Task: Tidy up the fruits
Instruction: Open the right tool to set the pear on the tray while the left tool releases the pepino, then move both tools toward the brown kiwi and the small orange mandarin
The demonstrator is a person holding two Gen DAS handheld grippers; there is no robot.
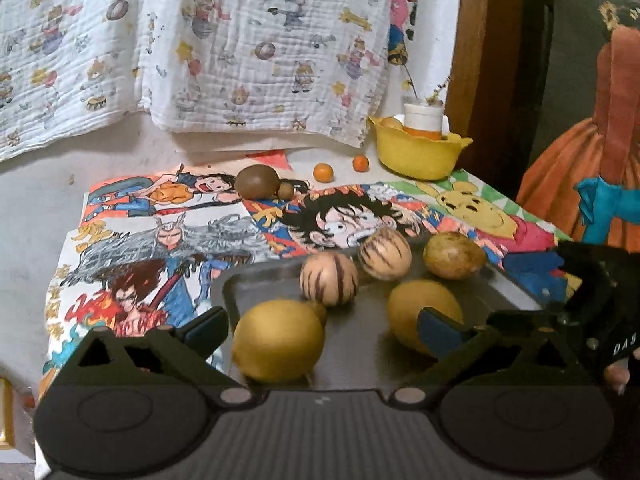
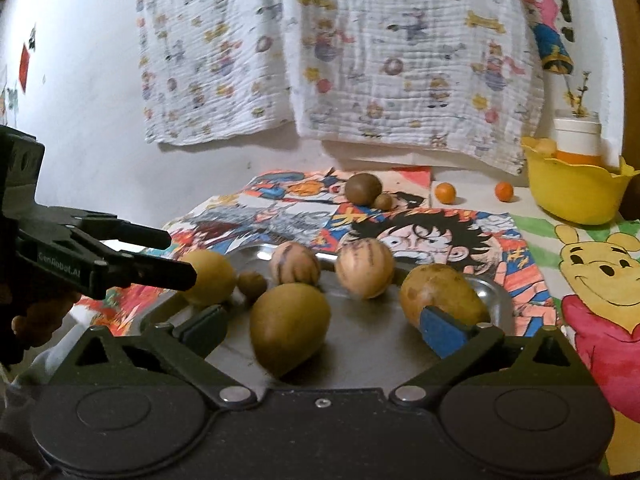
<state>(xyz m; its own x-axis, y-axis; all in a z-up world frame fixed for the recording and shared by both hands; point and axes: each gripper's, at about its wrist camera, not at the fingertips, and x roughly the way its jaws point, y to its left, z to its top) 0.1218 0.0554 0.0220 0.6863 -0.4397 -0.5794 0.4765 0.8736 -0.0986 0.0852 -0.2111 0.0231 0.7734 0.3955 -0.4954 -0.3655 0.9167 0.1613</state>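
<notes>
A metal tray (image 1: 360, 344) (image 2: 360, 344) holds several fruits: a round yellow fruit (image 1: 278, 340) (image 2: 210, 278), an oval yellow fruit (image 1: 420, 316) (image 2: 290, 328), two striped melons (image 1: 329, 278) (image 1: 385, 254) (image 2: 295, 268) (image 2: 365, 268), a speckled yellow fruit (image 1: 454, 255) (image 2: 440, 294) and a small brown fruit (image 2: 252, 285). My left gripper (image 1: 322, 330) (image 2: 180, 256) is open over the tray's near left, the round yellow fruit between its fingers. My right gripper (image 2: 324, 330) is open and empty around the oval fruit. On the cloth behind lie a brown fruit (image 1: 257, 181) (image 2: 363, 188) and two small oranges (image 1: 323, 172) (image 1: 360, 163) (image 2: 445, 193) (image 2: 504, 191).
A yellow bowl (image 1: 416, 154) (image 2: 572, 192) with a white-capped orange jar (image 1: 423, 120) (image 2: 576, 140) stands at the back right. A cartoon-printed cloth (image 1: 160, 232) (image 2: 580, 264) covers the table. A patterned white blanket (image 1: 200, 40) (image 2: 360, 60) hangs behind. A wooden post (image 1: 468, 60) stands on the right.
</notes>
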